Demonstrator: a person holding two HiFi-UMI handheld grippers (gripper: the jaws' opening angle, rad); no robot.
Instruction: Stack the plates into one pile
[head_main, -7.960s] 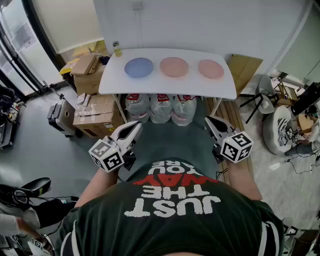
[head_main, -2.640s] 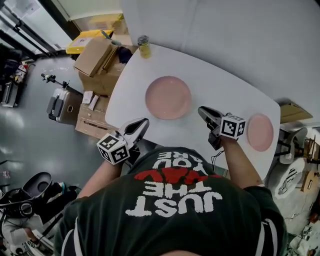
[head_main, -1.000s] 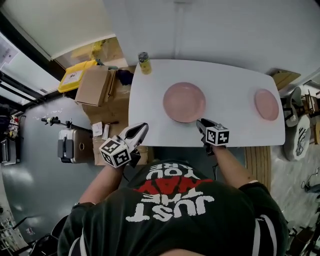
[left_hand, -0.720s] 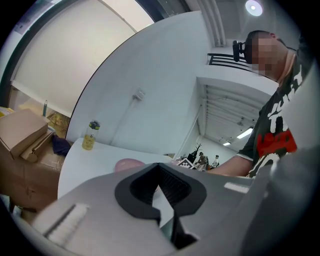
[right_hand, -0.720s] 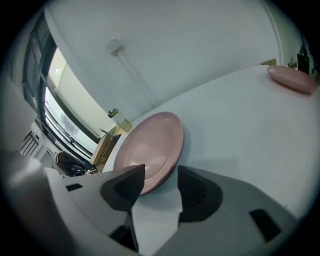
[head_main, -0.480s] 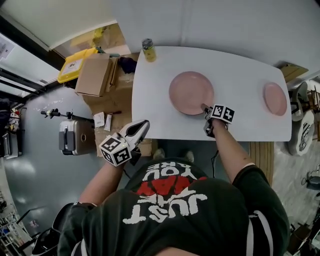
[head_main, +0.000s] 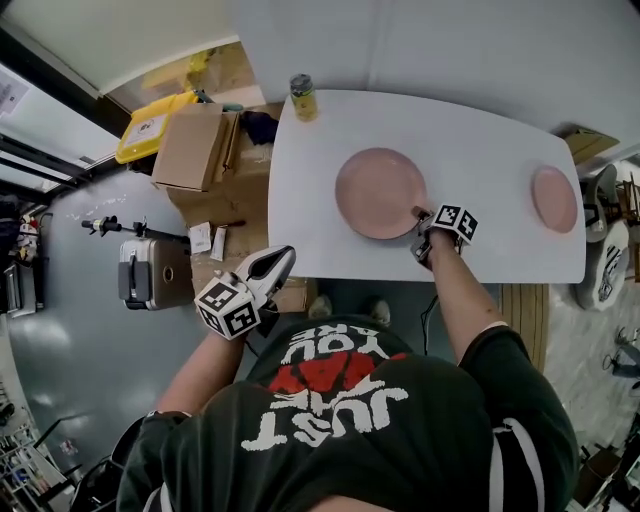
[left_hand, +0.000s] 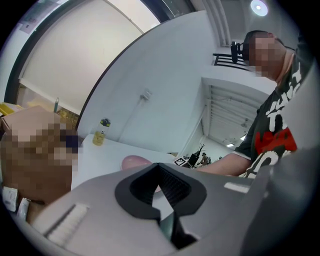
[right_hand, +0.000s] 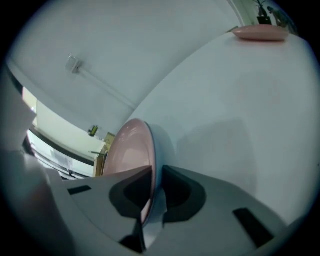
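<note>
A pink plate (head_main: 380, 192) lies in the middle of the white table (head_main: 480, 140). In the right gripper view a bluish rim (right_hand: 154, 150) shows right under this pink plate (right_hand: 127, 150). My right gripper (head_main: 420, 215) is at the plate's near right edge. Its jaws are closing, and the rim stands between the pads (right_hand: 150, 192), which press on it. A second pink plate (head_main: 554, 199) lies alone at the table's right end, also seen far off as the second plate (right_hand: 260, 33). My left gripper (head_main: 279, 256) hangs off the table's front left corner, shut and empty (left_hand: 161, 187).
A yellow-green can (head_main: 302, 97) stands at the table's far left corner. Cardboard boxes (head_main: 195, 145), a yellow box (head_main: 150, 128) and a grey case (head_main: 150, 272) sit on the floor to the left. A wall runs behind the table.
The right gripper went from the table's front edge up to the middle plate's rim and its jaws came in on it. The left gripper stayed off the front left corner.
</note>
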